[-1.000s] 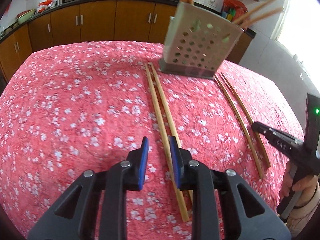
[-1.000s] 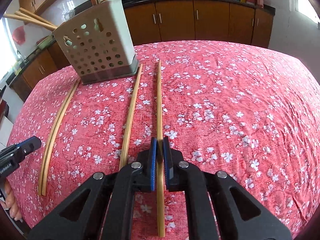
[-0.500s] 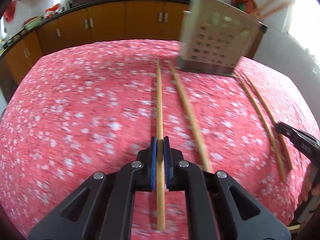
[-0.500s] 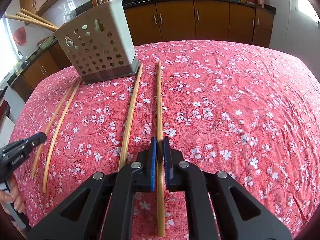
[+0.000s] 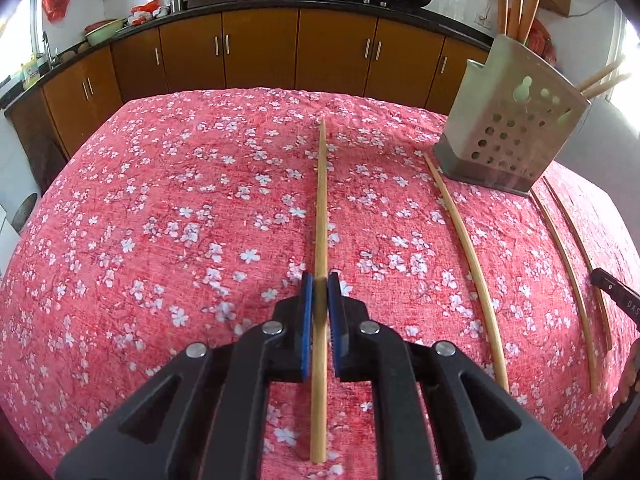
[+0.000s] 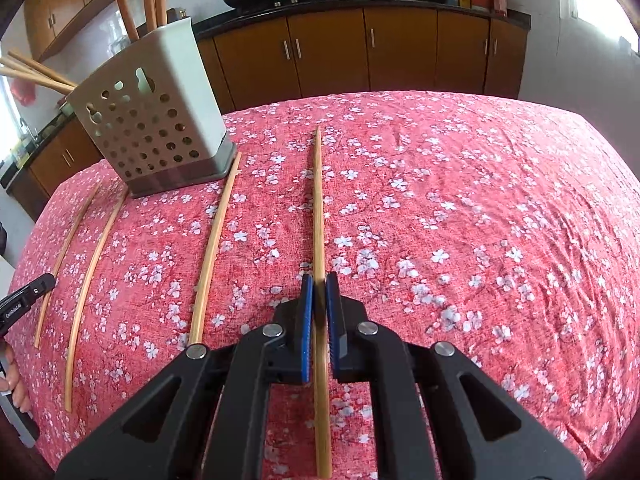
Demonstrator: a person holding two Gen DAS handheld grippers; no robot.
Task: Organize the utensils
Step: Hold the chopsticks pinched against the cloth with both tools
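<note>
**Chopsticks gripped, three still loose**
Nearest us, our left gripper point(image 5: 318, 292) and right gripper point(image 6: 317, 292) each have jaws clamped on a chopstick point(image 5: 320, 208). Beyond, three loose chopsticks point(image 6: 212, 248) lie on the tablecloth point(image 6: 480, 220), awaiting the part-filled holder point(image 6: 156, 136) near its far edge.

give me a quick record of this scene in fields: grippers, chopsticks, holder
left gripper: shut on a chopstick that points forward along the fingers
right gripper: shut on another chopstick, same way
holder: box with holes, upright on the tablecloth, chopsticks sticking out of its top
loose chopsticks: three flat on the cloth in the right wrist view, nearest one's far end by the holder's base
</note>
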